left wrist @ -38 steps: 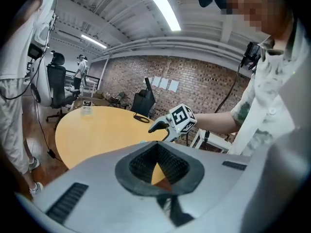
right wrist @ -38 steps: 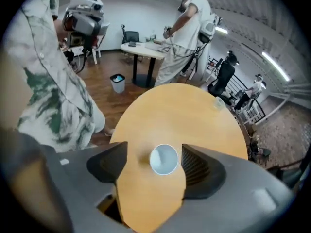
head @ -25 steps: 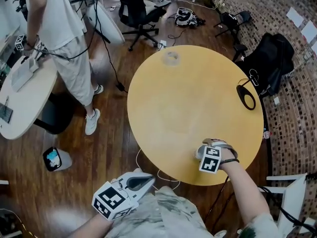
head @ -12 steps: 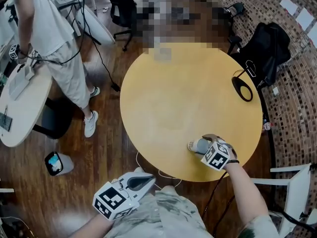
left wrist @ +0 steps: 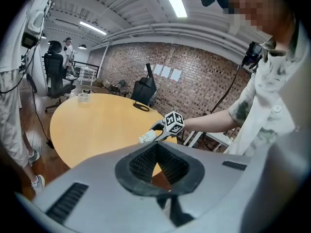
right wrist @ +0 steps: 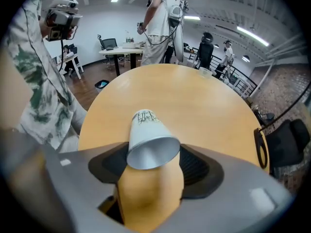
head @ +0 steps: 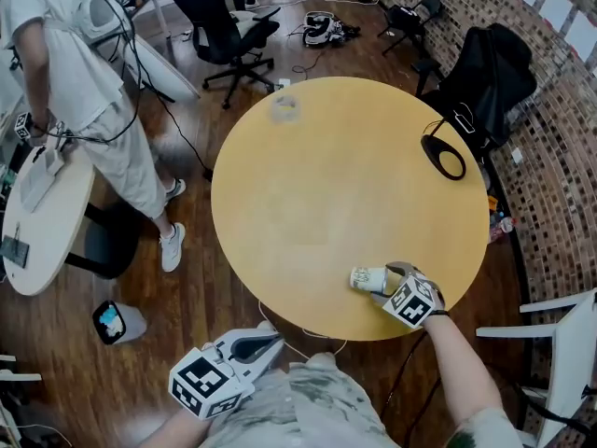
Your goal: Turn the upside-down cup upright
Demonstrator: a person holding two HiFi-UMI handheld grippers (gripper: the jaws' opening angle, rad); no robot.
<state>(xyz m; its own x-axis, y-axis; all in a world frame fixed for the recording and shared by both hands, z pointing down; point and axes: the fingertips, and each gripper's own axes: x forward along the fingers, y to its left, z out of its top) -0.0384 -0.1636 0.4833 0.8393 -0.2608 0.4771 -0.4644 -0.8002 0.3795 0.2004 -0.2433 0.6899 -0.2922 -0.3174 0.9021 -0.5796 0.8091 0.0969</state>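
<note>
Your right gripper (head: 385, 285) has just been closing and now clamps the cup (head: 364, 278), tilted sideways. Left gripper (head: 273, 337): tips together, empty.

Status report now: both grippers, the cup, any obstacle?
Right gripper: jaws just closed in, gripping paper cup. Cup tipped on side, not upright yet. Left gripper shut, empty. Nothing in the way.

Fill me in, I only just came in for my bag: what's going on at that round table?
A person works with a two-jaw tool in each hand. The right tool has just been closing its jaws on a white paper cup, held between them near the front edge of the round table and tipped on its side. The left tool hangs off the table by the person's body, holding nothing. The cup is gripped but not yet upright.
</note>
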